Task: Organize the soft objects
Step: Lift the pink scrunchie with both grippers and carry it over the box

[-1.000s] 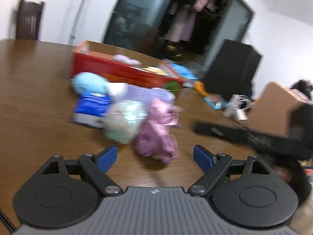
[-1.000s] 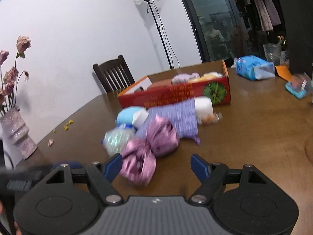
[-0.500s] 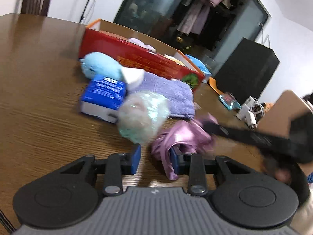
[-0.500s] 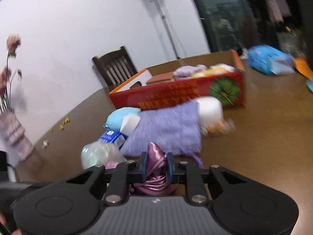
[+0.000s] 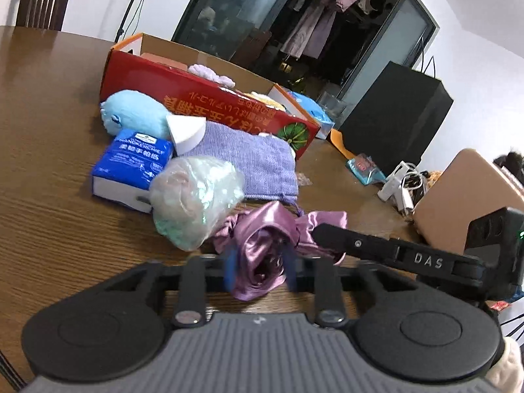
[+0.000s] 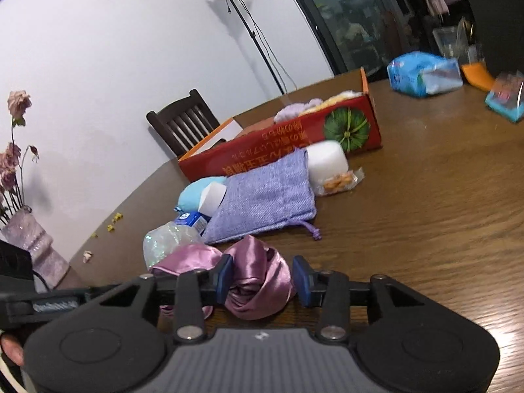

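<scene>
A pink-purple satin cloth (image 5: 262, 229) lies bunched on the brown table (image 5: 49, 131). My left gripper (image 5: 260, 268) has its blue pads pressing one end of it, and the jaws are still closing. My right gripper (image 6: 262, 278) has the other bunch of the satin cloth (image 6: 255, 255) between its pads, touching on both sides, while its jaws are opening slightly. The right gripper's finger (image 5: 360, 244) reaches in from the right. Beyond lie a crinkly clear bag (image 5: 196, 196), a lilac knit pouch (image 5: 249, 160), a light blue plush (image 5: 134, 111) and an open red box (image 5: 209, 98) holding soft items.
A blue tissue pack (image 5: 131, 163) and white foam pieces (image 6: 327, 160) sit among the pile. A black cabinet (image 5: 393, 114), a cardboard box (image 5: 465, 196) and white chargers (image 5: 402, 186) stand to the right. A vase of flowers (image 6: 32, 242) and a chair (image 6: 183, 124) are at the left.
Both grippers came forward and down onto the satin cloth and went from wide open to closed on it. The right jaws stand a little wider than half a second ago.
</scene>
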Action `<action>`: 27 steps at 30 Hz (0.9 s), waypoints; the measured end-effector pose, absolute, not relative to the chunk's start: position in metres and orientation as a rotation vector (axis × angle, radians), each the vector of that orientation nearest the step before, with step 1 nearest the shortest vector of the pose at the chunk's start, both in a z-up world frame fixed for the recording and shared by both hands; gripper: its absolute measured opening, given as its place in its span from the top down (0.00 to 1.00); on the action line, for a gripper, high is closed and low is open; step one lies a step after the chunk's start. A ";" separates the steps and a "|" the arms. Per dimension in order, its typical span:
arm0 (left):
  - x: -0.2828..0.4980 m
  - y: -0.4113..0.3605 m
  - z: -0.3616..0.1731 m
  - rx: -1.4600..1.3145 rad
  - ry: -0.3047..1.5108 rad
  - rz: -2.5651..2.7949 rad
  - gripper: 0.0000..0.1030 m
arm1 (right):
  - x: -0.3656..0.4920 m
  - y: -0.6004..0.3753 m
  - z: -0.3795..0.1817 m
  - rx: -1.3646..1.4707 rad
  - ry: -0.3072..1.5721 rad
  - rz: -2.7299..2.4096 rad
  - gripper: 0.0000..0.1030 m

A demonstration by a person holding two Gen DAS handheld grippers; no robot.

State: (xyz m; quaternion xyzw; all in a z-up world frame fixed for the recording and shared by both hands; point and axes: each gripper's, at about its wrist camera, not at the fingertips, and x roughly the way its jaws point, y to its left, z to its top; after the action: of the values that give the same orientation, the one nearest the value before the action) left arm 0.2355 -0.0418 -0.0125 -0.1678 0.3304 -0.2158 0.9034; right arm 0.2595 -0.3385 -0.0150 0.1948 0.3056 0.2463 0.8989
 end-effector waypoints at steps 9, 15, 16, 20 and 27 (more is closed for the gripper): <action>0.222 -0.045 0.011 -0.346 0.606 -0.531 0.95 | 0.243 -0.342 0.000 0.386 0.593 0.535 0.84; 0.275 -0.053 0.084 -0.315 0.473 -0.632 0.95 | 0.259 -0.362 0.065 0.337 0.434 0.566 0.84; 0.293 -0.057 0.096 -0.308 0.461 -0.655 0.95 | 0.272 -0.364 0.080 0.308 0.405 0.559 0.84; 0.389 -0.077 0.126 -0.265 0.444 -0.669 0.95 | 0.343 -0.371 0.128 0.220 0.339 0.513 0.85; 0.563 -0.109 0.095 -0.293 0.632 -0.609 0.95 | 0.529 -0.361 0.129 0.142 0.485 0.371 0.85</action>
State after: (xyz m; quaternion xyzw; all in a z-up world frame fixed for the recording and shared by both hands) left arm 0.5626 -0.1091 0.0949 -0.1415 0.3049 -0.2937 0.8949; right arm 0.5291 -0.3614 0.1288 0.0697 0.2386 0.1827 0.9512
